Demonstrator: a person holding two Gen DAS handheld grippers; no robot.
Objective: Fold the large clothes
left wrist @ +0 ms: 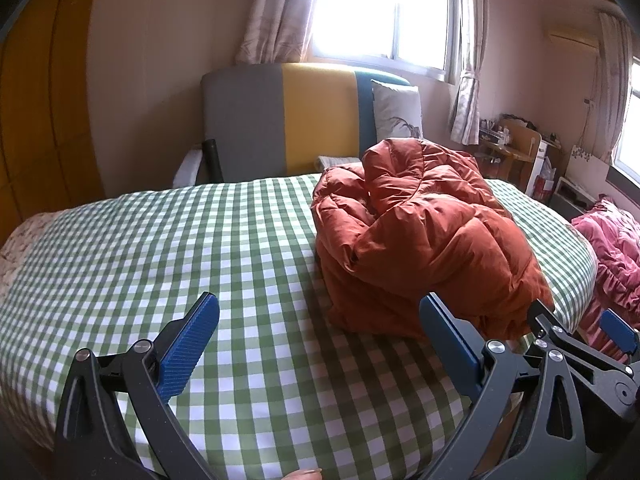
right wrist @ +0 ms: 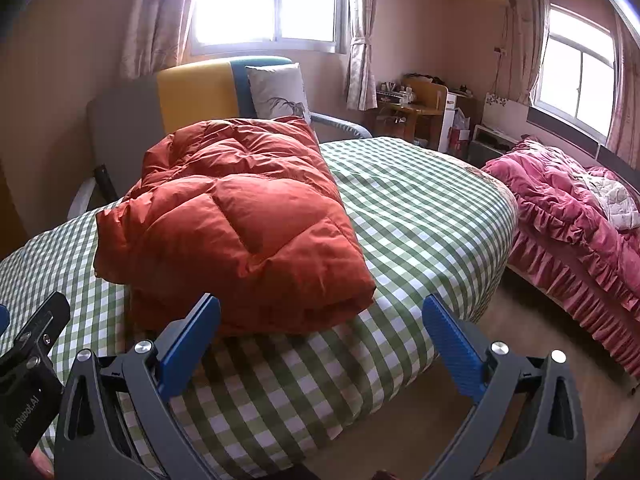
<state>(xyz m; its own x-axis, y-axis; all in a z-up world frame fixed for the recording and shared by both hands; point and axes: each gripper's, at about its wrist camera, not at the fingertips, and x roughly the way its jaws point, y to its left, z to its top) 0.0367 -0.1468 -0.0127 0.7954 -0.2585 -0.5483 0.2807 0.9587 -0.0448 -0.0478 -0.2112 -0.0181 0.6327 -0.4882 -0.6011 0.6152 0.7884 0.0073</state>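
One rust-orange quilted down jacket (right wrist: 236, 224) is lying folded into a thick bundle on the bed with the green-and-white checked cover (left wrist: 160, 240), toward its far right part as seen from the left wrist view, with nothing gripping it. Two grippers are hovering over the near edge of the bed. The left gripper (left wrist: 320, 344) is holding its two blue-padded fingers (left wrist: 188, 352) spread wide, empty, just short of the jacket. The right gripper (right wrist: 320, 344) is likewise keeping its two fingers (right wrist: 452, 348) spread apart and empty, with the jacket's near fold lying just beyond the left fingertip. One upholstered chair with grey, yellow and teal panels (left wrist: 280, 120) is standing behind the bed, carrying one white printed cushion (right wrist: 280, 92). One pink ruffled bed (right wrist: 580, 220) is sitting to the right. Two windows (right wrist: 264, 0) are letting in bright light.
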